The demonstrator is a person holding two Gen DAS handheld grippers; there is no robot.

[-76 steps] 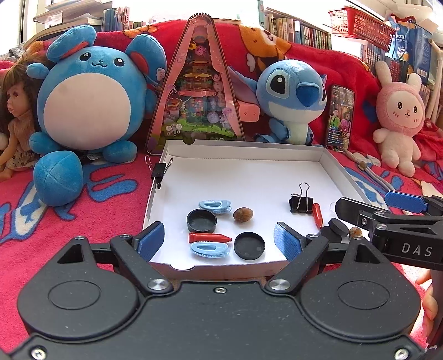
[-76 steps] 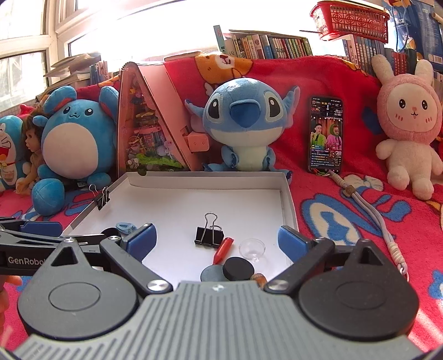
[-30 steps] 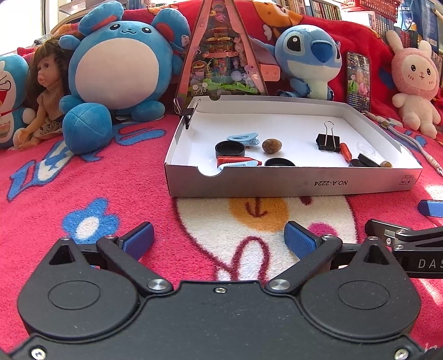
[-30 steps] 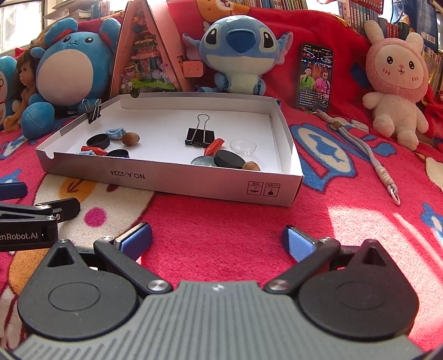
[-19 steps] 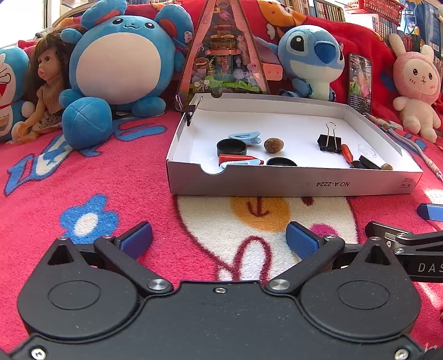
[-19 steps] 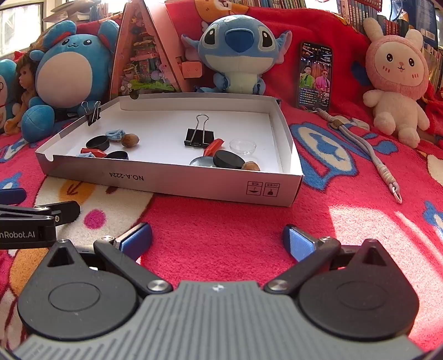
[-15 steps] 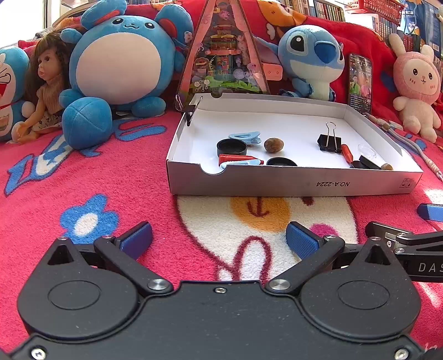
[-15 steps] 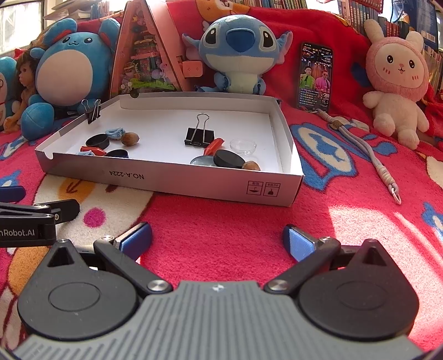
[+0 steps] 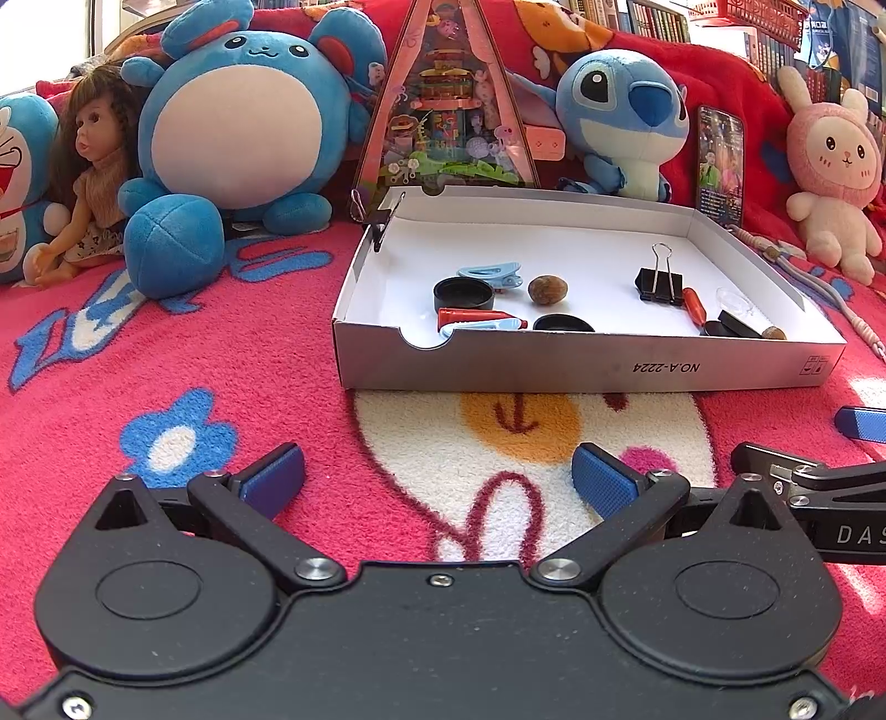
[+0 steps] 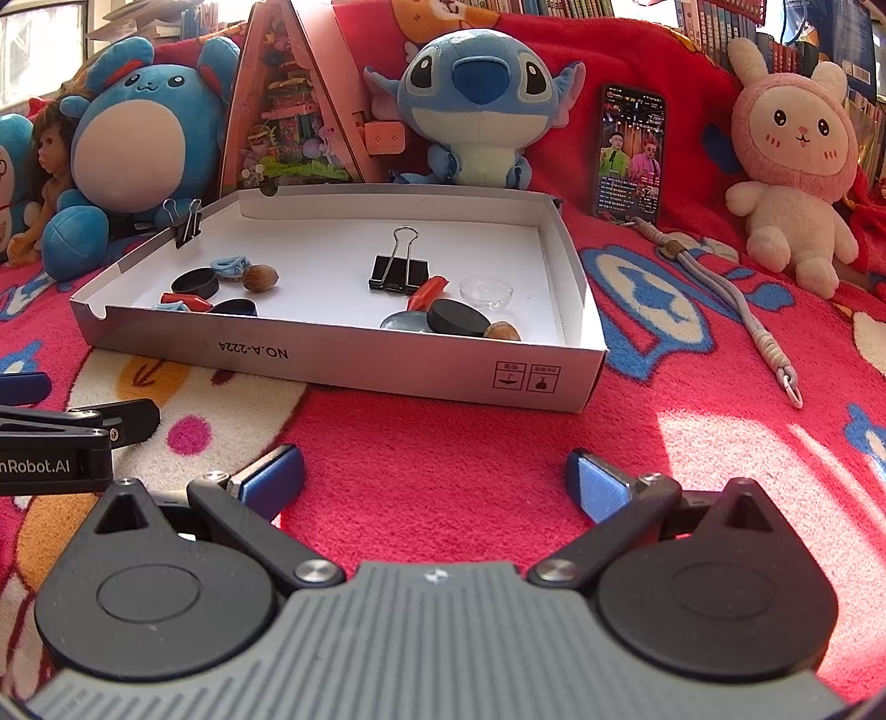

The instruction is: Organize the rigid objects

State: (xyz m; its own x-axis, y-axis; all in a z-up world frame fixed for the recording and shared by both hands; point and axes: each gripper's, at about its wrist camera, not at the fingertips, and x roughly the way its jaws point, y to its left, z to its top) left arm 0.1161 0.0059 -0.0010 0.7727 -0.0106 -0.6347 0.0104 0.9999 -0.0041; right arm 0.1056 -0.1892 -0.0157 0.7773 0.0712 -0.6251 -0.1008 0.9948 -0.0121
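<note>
Now both grippers, left gripper (image 9: 437,479) and right gripper (image 10: 434,476), hover with jaws spread and empty over the blanket; the cardboard tray (image 9: 587,365) of small items lies ahead, roughly equidistant.

Red patterned blanket (image 9: 166,354) covers the surface and the raised back. Bookshelves (image 10: 581,6) run along the rear wall; window (image 10: 39,50) at left. Sunlight patch (image 10: 720,437) on blanket.

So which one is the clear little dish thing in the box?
Find the white box before the blue plush. At its right end, behind the black disc, sits the clear dish. It is the only see-through thing there.
</note>
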